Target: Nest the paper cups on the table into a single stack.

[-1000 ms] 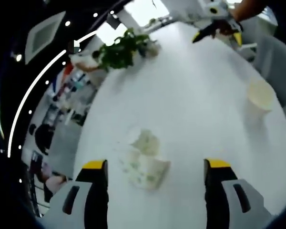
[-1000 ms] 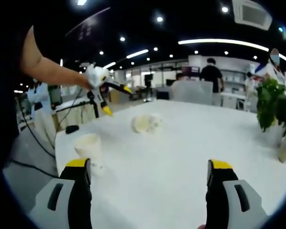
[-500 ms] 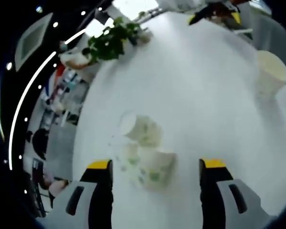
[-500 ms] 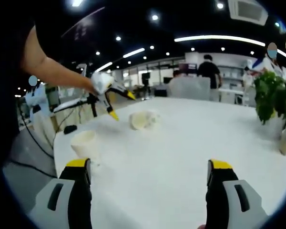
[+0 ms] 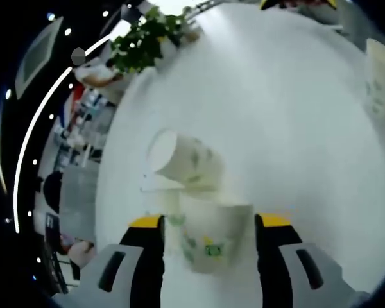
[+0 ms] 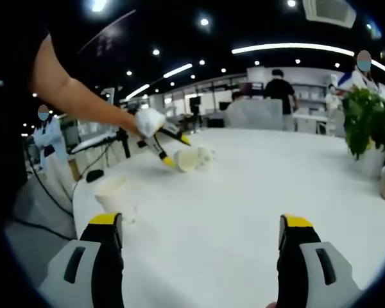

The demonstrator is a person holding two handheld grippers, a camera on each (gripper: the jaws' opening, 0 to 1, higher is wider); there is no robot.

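Observation:
A white paper cup with green print (image 5: pixel 213 240) lies on its side between the jaws of my left gripper (image 5: pixel 210 221), which is open and stands close on both sides of it. A second tipped cup (image 5: pixel 183 160) lies just beyond, mouth to the left. An upright cup (image 5: pixel 382 70) stands at the far right edge of the left gripper view. In the right gripper view the left gripper (image 6: pixel 176 149) reaches the tipped cups (image 6: pixel 196 157), and the upright cup (image 6: pixel 112 192) stands near my open right gripper (image 6: pixel 201 224), which holds nothing.
The white table (image 6: pixel 256 192) is round-edged. A potted plant (image 5: pixel 144 42) (image 6: pixel 369 125) stands near one edge. The person's arm (image 6: pixel 77 96) stretches across the left of the right gripper view. Chairs and people fill the room behind.
My left gripper has moved forward and down onto the tipped cups, so the nearest cup now lies between its jaws, which have narrowed. The right gripper has stayed put.

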